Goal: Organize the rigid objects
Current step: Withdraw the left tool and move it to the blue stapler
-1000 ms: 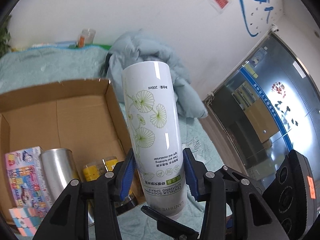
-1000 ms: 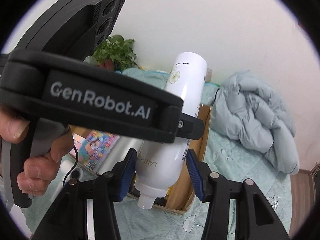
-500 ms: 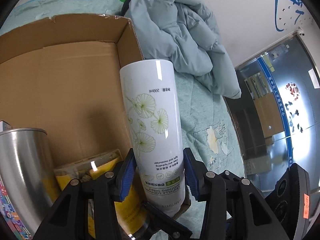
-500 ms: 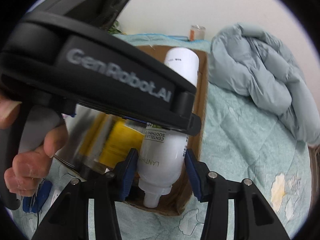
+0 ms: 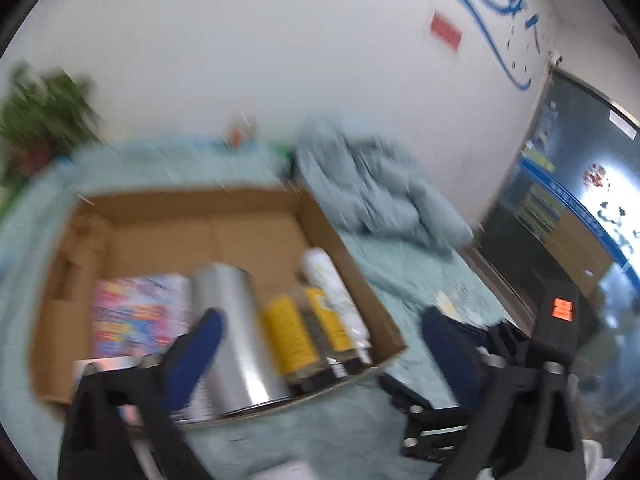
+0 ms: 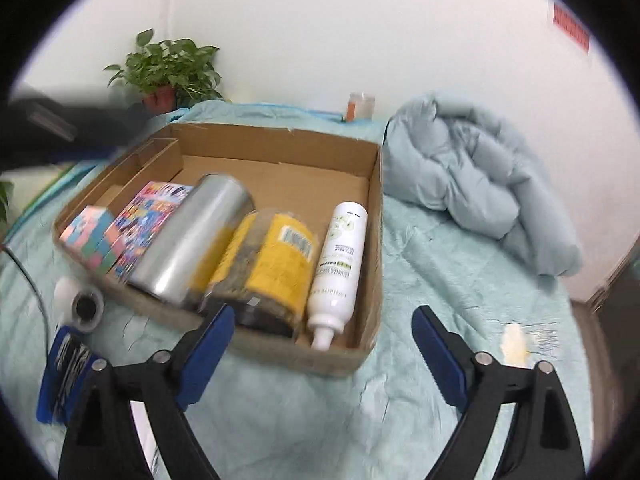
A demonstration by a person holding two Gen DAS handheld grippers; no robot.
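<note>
From your left wrist camera, the white spray bottle point(image 5: 334, 292) that sat pinched between your fingers half a second ago now lies on its side inside the cardboard box point(image 5: 352, 264), tight against the right wall, and your left gripper point(image 5: 320, 332) has pulled back with its blue-padded fingers spread wide and holding nothing. The whole view is smeared by motion, so labels cannot be read; you can still make out the smooth metallic cylinder point(image 5: 236, 320), a yellow-labelled jar point(image 5: 286, 332) beside it and a flat, brightly printed box point(image 5: 136, 312) on the corrugated brown floor. From your right wrist camera, the left gripper's black body no longer fills the frame, and the box point(image 6: 374, 240) is in plain sight on the pale green bedspread point(image 6: 440, 280). Your right gripper point(image 6: 322, 340) hangs in front of the box's near wall with its fingers wide apart and empty. The bottle point(image 6: 340, 264) is a glossy white cylinder with a narrow neck pointing toward you, touching the round yellow jar point(image 6: 276, 268); next come the brushed silver cylinder point(image 6: 192, 240), the printed box point(image 6: 152, 216) and a pastel cube point(image 6: 90, 232). A puffy grey-blue jacket point(image 6: 480, 184) lies crumpled to the right.
</note>
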